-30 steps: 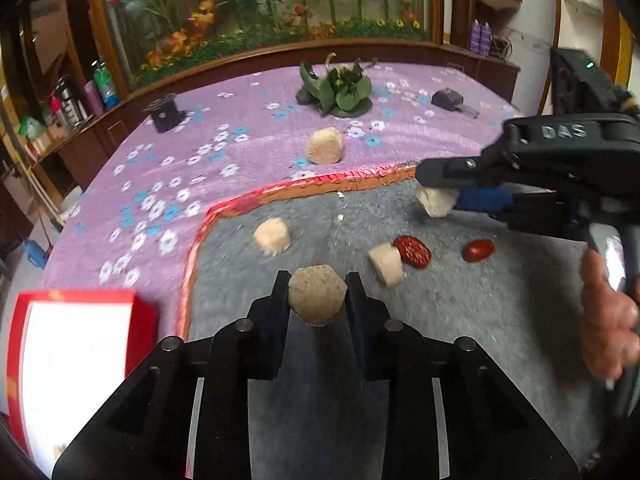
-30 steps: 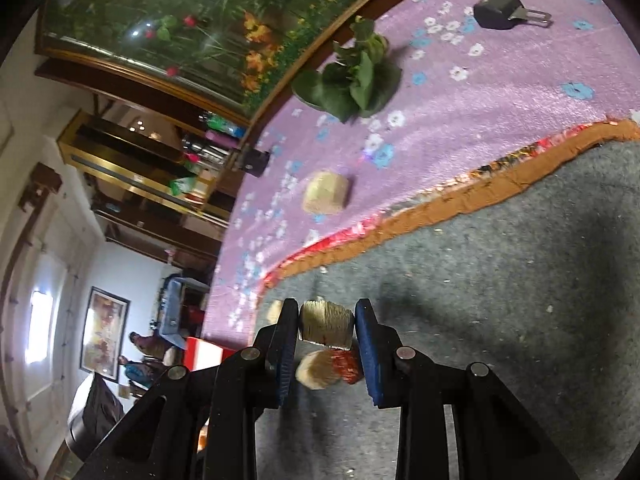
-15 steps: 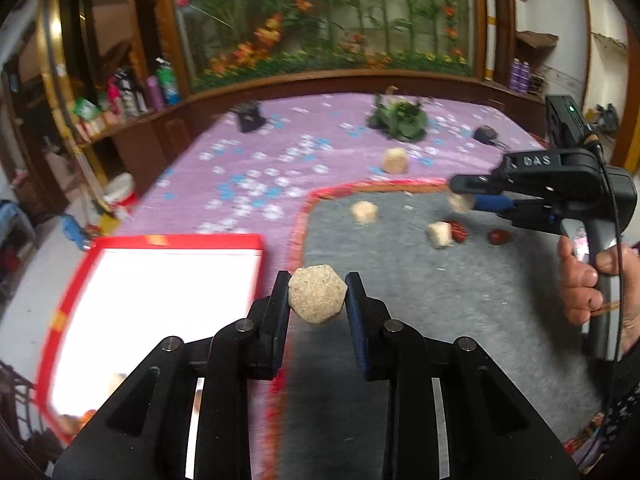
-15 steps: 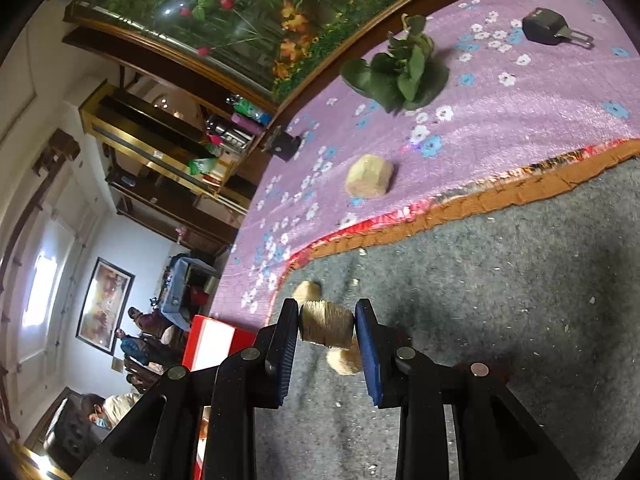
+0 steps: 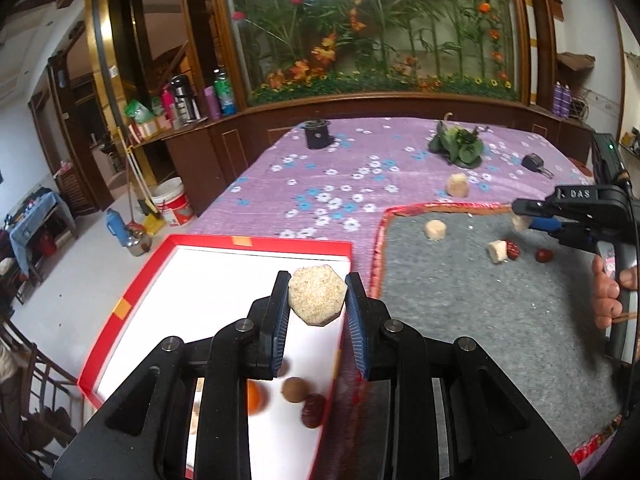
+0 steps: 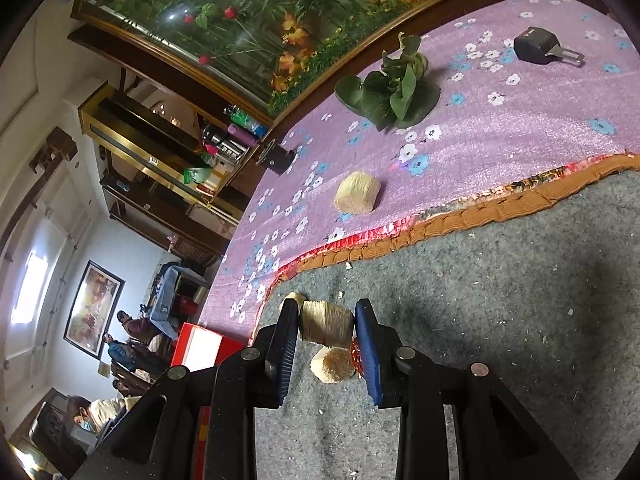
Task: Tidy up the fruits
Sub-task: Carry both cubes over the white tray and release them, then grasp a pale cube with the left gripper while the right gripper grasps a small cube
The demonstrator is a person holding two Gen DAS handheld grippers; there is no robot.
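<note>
My left gripper is shut on a tan hexagonal fruit piece and holds it above the right side of a red-rimmed white tray. The tray holds a brown ball, a red date and an orange fruit. My right gripper is shut on a tan cylindrical piece above the grey mat; it also shows at the right of the left wrist view. Tan pieces and red dates lie on the mat.
Another tan piece lies on the purple flowered cloth, beyond the mat's orange edge. A green leafy bunch, a black buckle and a black round object sit farther back. A wooden cabinet and flower display stand behind the table.
My left gripper has swung left with the hexagonal piece, from over the grey mat to over the tray. My right gripper keeps its tan piece raised above the mat.
</note>
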